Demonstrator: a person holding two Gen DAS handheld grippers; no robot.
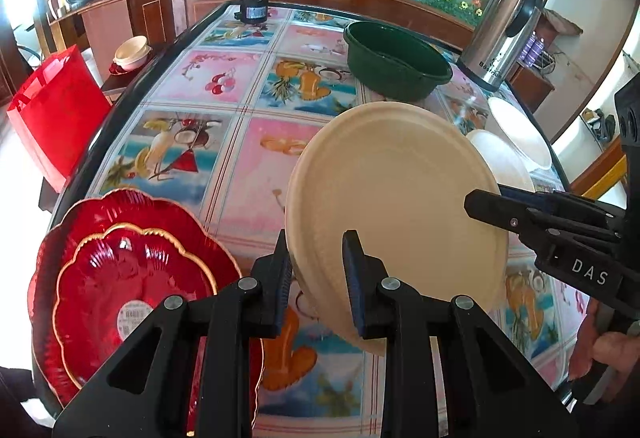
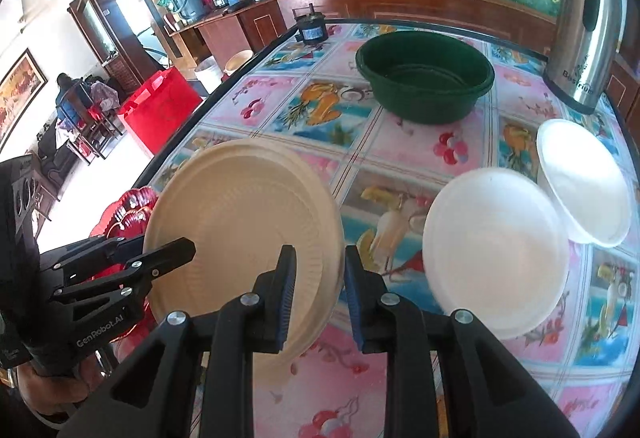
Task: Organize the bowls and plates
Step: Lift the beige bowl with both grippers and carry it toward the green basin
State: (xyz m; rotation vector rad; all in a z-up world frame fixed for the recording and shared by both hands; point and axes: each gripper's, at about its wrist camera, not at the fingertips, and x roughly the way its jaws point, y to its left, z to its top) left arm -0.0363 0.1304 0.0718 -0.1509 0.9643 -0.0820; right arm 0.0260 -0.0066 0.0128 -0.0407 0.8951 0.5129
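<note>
Table (image 1: 224, 85) with fruit-print cover carries a green basin (image 1: 394, 63), two stacked red plates (image 1: 120, 270), two white bowls (image 2: 496, 254). Cream plate (image 1: 396, 197) is lifted clear and tilted. Left gripper (image 1: 316, 282) clamps its near-left rim; right gripper (image 2: 320, 290) clamps the opposite rim, both angled downward.

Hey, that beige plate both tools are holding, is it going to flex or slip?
The beige plate looks like thin pressed fibre, so probably light. Held only by opposite rims, by the left tool and right tool, it might flex slightly. Its matte surface likely grips the ribbed pads well.
</note>
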